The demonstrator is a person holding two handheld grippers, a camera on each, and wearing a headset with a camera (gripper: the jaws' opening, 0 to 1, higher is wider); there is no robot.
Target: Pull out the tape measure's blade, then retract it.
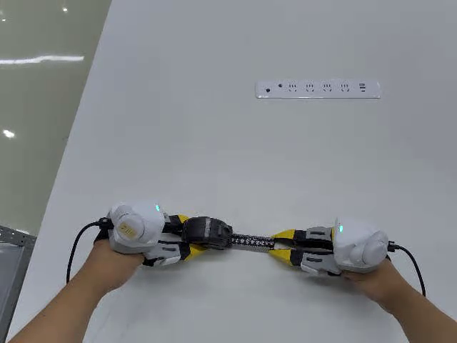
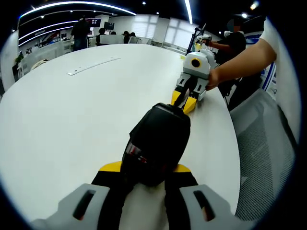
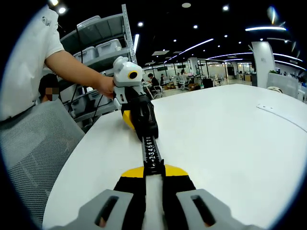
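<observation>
The left claw (image 1: 189,234) pinches the tape measure (image 1: 207,232); the right claw (image 1: 280,246) seems clamped on the blade (image 1: 251,241) tip. Best pull straight along the surface (image 1: 214,143), never twisting.

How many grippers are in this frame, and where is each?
2. The left gripper is at the table's near left, shut on the tape measure case; the right gripper is at the near right, shut on the end of the blade.
</observation>
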